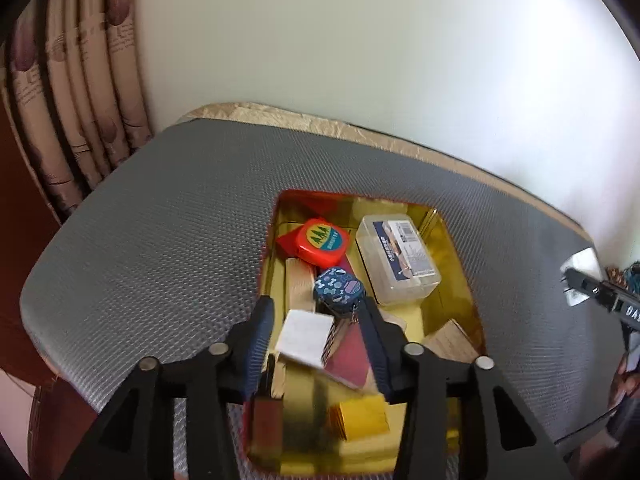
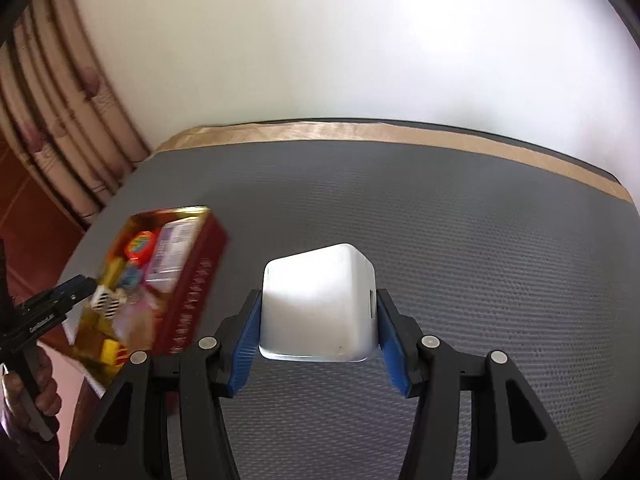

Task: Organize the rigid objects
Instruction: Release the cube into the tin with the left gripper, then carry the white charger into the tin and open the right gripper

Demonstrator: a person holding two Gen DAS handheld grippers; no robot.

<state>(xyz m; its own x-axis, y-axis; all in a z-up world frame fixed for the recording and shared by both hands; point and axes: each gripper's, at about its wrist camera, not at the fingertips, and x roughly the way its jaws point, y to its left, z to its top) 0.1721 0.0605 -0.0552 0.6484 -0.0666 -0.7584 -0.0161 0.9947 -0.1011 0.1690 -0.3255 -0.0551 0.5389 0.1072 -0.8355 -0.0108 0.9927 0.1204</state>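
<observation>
The right tongs (image 2: 318, 322) are clamped on a white cube (image 2: 318, 300), a blue pad pressed to each side, and the cube is held clear above the grey textured mat (image 2: 460, 240) that covers the worktop. To the left of the cube in the right wrist view stands the red tin (image 2: 192, 284), open at the top, gold inside, part-filled with small things and blurred.

The left tongs (image 1: 318, 316) hang over the near half of that tin (image 1: 452, 240), jaws partly apart and closed on nothing. Between the jaws, apart from both pads, lies a white block (image 1: 306, 338) tilted across a dark red booklet (image 1: 348, 360). Nearer than the block in the tin are a yellow piece (image 1: 362, 416) and a brown block (image 1: 267, 420). Just beyond the white block sits a small blue patterned case (image 1: 339, 290), touching a pale wooden slat (image 1: 301, 286) on its left. Beyond the case lies an orange-red tape measure (image 1: 318, 242) with a green and yellow label. To the right of the tape measure rests a clear plastic box (image 1: 396, 264) with a printed label. A wooden block (image 1: 450, 340) leans at the tin's right wall, nearer than the clear box.

Beyond the tin, a tan strip (image 2: 360, 130) edges the mat's far side, and patterned curtains (image 1: 76, 92) hang to the left.
</observation>
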